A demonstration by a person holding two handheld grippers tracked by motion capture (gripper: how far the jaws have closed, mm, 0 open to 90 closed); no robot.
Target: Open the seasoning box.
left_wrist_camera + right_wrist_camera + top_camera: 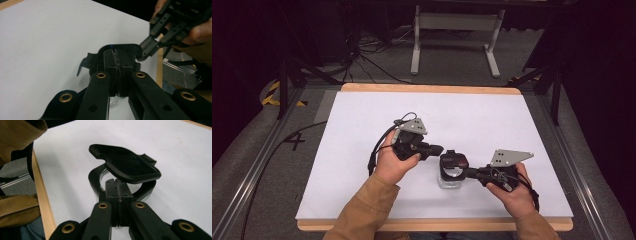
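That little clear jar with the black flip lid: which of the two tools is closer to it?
Right. The right tool reaches the jar at its black lid, jaws together at the rim. The left tool sits just up-left of the lid, jaws closed.

A white-topped table [362, 115] with a wooden edge stands on grey carpet [242, 150]. Beyond it, a white metal stand [457, 30] and black cables [367, 55] sit in dim surroundings.

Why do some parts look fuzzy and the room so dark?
High view: the white table is lit, the room behind lies dark. Left gripper view: the near fingers look soft, the right gripper blurred. Right gripper view: the black lid looks fairly sharp.
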